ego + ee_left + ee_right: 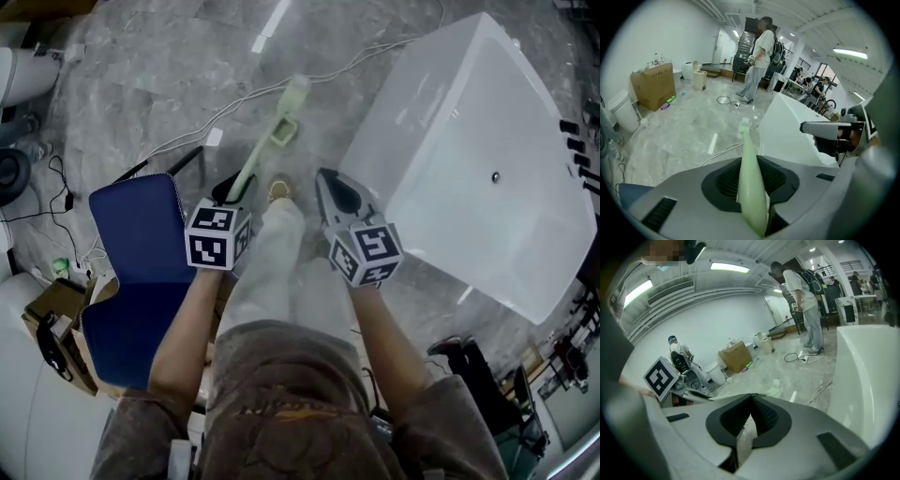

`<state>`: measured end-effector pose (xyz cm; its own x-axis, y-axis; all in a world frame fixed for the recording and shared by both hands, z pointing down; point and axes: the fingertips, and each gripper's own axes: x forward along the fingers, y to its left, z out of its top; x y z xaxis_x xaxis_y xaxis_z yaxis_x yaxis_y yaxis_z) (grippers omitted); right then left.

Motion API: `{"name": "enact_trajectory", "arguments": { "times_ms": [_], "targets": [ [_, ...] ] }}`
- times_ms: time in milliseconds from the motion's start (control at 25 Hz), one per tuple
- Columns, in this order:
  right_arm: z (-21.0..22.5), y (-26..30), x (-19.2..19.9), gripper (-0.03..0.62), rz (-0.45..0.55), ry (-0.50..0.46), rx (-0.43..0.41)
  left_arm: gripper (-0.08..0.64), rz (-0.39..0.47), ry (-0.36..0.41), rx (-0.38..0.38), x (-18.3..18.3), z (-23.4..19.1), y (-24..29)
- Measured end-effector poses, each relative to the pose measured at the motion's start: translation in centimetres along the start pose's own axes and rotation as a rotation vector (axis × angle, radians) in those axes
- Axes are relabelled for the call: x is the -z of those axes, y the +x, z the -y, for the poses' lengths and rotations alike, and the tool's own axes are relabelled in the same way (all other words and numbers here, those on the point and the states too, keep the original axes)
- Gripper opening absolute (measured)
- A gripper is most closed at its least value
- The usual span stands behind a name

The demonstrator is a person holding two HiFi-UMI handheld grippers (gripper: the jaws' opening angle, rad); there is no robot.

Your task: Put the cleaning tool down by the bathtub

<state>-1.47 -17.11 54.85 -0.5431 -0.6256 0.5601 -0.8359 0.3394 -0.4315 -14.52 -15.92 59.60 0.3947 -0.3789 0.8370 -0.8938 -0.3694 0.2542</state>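
Left tongs (750,165) gripping brush (745,137), right tongs (751,400) closed

Right gripper (751,397): jaws meet at the tips, nothing between them. Just past them, pale green brush (775,388) head against the floor (787,369). White tub (862,376) at right; person (806,305) standing beyond.

We stand on a grey marbled floor (141,84). On it, the white bathtub (487,159) sits just right of our right fingers (333,192). A white cable (375,47) trails beyond our left fingers (228,192), and a blue seat (136,234) stands to their left.
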Motion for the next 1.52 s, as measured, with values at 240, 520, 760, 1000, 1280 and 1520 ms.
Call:
{"name": "enact_trajectory", "arguments": {
  "times_ms": [240,520,760,1000,1280,1520],
  "targets": [
    [2.0,3.0,2.7,0.0,-0.025,0.017,0.008,0.104,-0.032,0.004,-0.001,1.4,-1.6,4.5],
    [4.2,6.2,5.4,0.0,-0.05,0.032,0.013,0.104,-0.097,0.026,0.0,4.0,-3.2,9.4],
    [5.0,7.9,7.4,0.0,-0.073,0.048,0.004,0.104,-0.164,0.047,-0.01,6.3,-4.7,12.4],
    [5.1,8.6,7.4,0.0,-0.077,0.058,-0.006,0.104,-0.229,0.056,-0.016,8.2,-5.5,15.6],
    [6.0,8.6,7.9,0.0,-0.084,0.069,-0.005,0.104,-0.296,0.042,-0.021,10.8,-5.9,19.1],
    [6.6,8.4,8.4,0.0,-0.094,0.075,-0.006,0.104,-0.375,0.055,-0.024,13.3,-6.0,21.6]
  ]
}}
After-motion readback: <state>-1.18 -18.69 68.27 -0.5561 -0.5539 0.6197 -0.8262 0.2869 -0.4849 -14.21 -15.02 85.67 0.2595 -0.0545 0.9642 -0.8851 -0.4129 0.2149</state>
